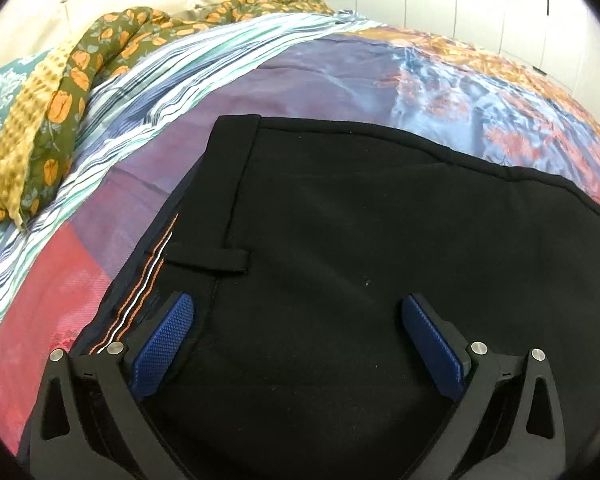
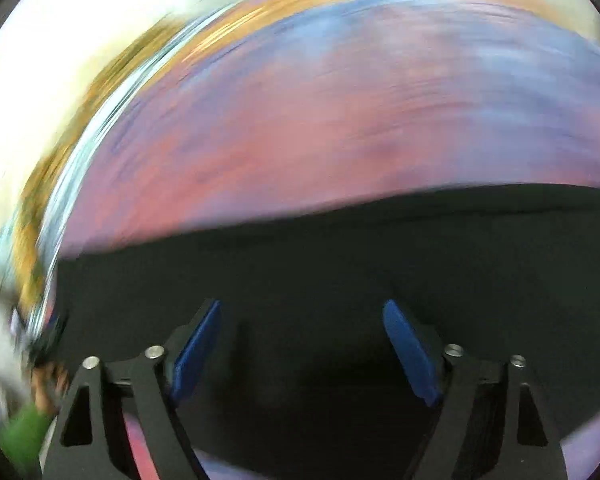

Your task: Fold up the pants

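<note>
Black pants lie flat on a bed. Their waistband, with a belt loop and an orange-and-white striped lining, shows at the left of the left wrist view. My left gripper hovers over the waistband end with its blue pads wide apart, so it is open. In the blurred right wrist view the pants fill the lower half. My right gripper is open above the black cloth, nothing pinched between its pads.
The bedcover is purple, pink and blue with orange print. A striped sheet and a rumpled floral blanket lie at the far left. White cupboard doors stand behind the bed. A hand and green sleeve show at lower left.
</note>
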Demonstrator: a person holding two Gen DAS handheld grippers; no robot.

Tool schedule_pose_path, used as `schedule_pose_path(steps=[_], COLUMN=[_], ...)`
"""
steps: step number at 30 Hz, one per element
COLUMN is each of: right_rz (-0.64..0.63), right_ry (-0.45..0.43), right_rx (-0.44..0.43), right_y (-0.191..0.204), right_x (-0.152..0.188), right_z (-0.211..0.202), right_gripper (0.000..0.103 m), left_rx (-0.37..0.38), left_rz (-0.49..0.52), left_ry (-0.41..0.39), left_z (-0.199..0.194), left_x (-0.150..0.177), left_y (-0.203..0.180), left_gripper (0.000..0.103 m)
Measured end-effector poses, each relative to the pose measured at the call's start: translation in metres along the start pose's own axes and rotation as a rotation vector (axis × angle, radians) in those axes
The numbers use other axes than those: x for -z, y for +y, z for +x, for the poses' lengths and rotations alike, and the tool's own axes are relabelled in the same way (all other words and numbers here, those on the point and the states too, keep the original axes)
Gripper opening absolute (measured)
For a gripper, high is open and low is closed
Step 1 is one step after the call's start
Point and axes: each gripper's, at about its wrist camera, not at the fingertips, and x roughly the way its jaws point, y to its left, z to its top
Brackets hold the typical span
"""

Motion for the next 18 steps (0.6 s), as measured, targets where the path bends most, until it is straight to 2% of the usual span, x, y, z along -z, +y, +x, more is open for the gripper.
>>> schedule_pose_path(steps=[1,3,4,6,7,9,11,14,16,17,18], right_rz=[0.079,0.209,0.261,0.272,0.243,0.182,0.143,0.145,0.154,0.135,0.11], right_ry=[-0.029,-0.055,-0.088,-0.133,-0.135,-0.1,-0.072,-0.06,-0.037,-0.035,-0.039], right_rx=[0.13,0.3,0.32,0.287,0.239,0.206,0.224,0.26,0.24,0.237,0.248], right_y=[-0.037,-0.091,-0.112,-0.126,-0.125,-0.118,-0.117,-0.127,-0.133,-0.138,-0.137], right_x=[-0.008,-0.018,-0.022,-0.028,-0.034,-0.042,-0.046,-0.043,-0.035,-0.032,-0.031], right_z=[-0.013,-0.037,-0.053,-0.069,-0.072,-0.064,-0.053,-0.038,-0.034,-0.037,-0.039], right_gripper=[0.078,0.078,0.078,0.078,0.078,0.069,0.063,0.063,0.062,0.047,0.022], left_rx=[0.0,-0.002,-0.003,-0.006,-0.008,-0.01,-0.012,-0.015,-0.018,-0.019,-0.019], left_rz=[0.0,0.001,0.001,0.003,0.005,0.006,0.008,0.01,0.012,0.013,0.014], left_ry=[0.0,-0.002,-0.003,-0.005,-0.005,-0.006,-0.007,-0.01,-0.013,-0.014,-0.015], left_z=[0.0,0.0,0.0,0.001,0.001,0.001,0.002,0.002,0.003,0.003,0.003], left_x=[0.0,0.0,0.0,0.0,0.0,0.0,0.0,0.0,0.0,0.001,0.001], left_y=[0.0,0.0,-0.001,-0.002,-0.002,-0.003,-0.003,-0.003,-0.003,-0.003,-0.003], left_gripper=[0.103,0.103,0.103,0.103,0.103,0.103,0.103,0.103,0.103,0.103,0.103])
